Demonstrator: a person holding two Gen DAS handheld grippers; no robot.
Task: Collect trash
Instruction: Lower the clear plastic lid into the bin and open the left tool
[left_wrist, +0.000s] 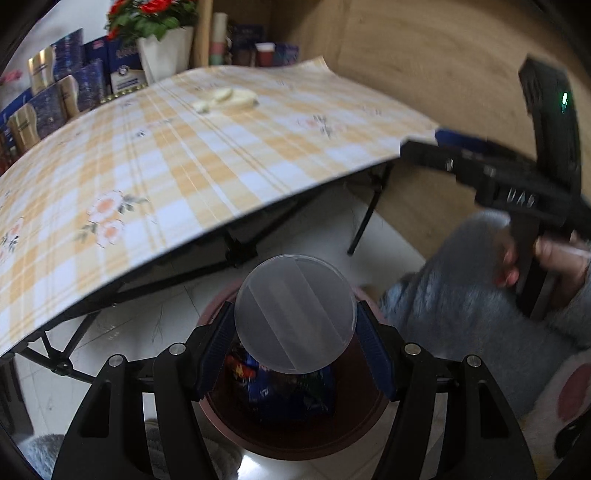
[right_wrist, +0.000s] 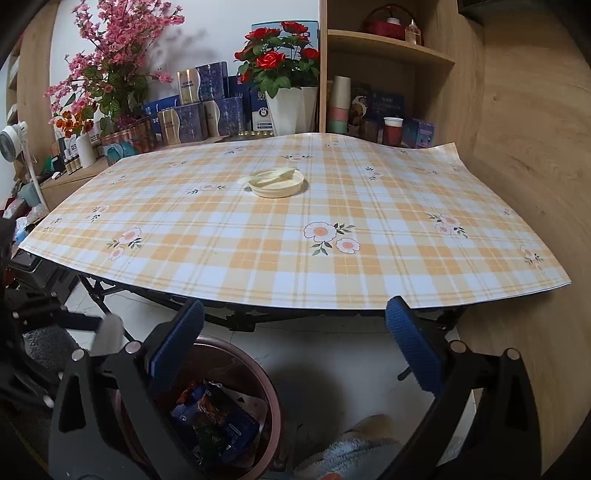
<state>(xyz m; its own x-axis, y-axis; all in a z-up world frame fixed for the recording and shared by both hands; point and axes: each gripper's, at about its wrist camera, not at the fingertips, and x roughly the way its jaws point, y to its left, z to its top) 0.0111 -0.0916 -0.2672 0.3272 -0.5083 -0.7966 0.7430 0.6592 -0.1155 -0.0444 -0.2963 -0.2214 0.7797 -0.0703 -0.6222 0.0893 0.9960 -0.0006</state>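
Hanging above the brown bin (left_wrist: 295, 424), the left gripper (left_wrist: 295, 332) clamps a clear plastic cup (left_wrist: 295, 314) between its blue pads. Wrappers (right_wrist: 214, 421) lie inside the bin. The right gripper (right_wrist: 295, 350) stands wide apart, empty, near the table's (right_wrist: 258, 258) edge.

Left gripper (left_wrist: 295, 332) angled steeply down, blue pads (left_wrist: 218, 354) pressed on either side of a clear round lid (left_wrist: 295, 314). Right gripper (right_wrist: 295, 343) tilted down, jaws spread wide with nothing between them. Hand (left_wrist: 546, 258) in grey fuzzy sleeve (left_wrist: 461, 295) wraps its handle.
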